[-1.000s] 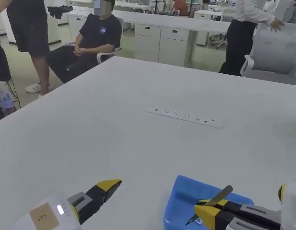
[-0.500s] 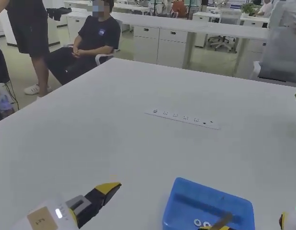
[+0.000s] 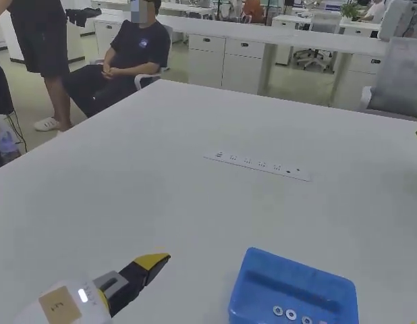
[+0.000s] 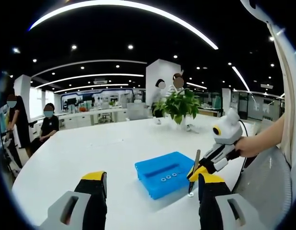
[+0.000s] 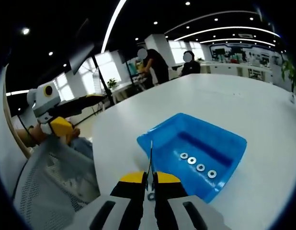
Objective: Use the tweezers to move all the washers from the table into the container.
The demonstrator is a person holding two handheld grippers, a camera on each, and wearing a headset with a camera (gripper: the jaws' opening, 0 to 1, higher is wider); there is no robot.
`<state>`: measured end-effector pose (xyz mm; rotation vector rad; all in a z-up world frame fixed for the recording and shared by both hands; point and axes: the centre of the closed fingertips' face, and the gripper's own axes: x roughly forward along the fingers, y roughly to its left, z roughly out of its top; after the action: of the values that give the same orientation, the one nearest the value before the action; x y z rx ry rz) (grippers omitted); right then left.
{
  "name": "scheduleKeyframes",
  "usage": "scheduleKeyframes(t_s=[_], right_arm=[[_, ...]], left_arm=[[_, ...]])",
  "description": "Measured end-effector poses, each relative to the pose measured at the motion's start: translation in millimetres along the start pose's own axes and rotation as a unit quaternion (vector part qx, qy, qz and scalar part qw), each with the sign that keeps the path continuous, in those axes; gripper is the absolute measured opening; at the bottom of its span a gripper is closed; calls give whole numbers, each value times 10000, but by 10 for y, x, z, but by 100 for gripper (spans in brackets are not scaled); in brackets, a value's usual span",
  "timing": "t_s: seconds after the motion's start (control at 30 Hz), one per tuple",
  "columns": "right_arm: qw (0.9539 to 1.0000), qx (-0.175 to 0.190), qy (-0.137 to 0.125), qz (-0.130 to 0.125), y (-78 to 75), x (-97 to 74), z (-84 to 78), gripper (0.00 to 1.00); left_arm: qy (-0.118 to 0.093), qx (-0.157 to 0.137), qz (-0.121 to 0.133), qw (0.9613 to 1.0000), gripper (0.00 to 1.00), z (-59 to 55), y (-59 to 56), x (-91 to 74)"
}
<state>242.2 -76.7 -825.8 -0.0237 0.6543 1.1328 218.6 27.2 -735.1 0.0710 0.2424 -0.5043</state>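
Inside blue container (image 5: 186,134), four washers (image 5: 200,167); right gripper (image 5: 149,179) clamps tweezers (image 5: 151,158).

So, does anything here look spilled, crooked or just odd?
Nothing stands out. The blue container sits flat on the table, its washers lie in a row inside, and the right hand-held gripper grips the tweezers squarely.

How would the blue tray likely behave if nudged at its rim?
The tray looks like thin, shallow plastic, so it is probably light. On the smooth white table it would likely slide rather than tip. The loose washers inside would probably skid and rattle.
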Motion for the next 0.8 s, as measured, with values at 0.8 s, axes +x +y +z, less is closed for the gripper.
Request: scheduleKeyframes(t_s=[0.8], right_arm=[[9959, -783, 443, 76, 122, 16, -127, 4]], left_arm=[[-13, 16, 4, 10000, 79, 6, -4, 11]])
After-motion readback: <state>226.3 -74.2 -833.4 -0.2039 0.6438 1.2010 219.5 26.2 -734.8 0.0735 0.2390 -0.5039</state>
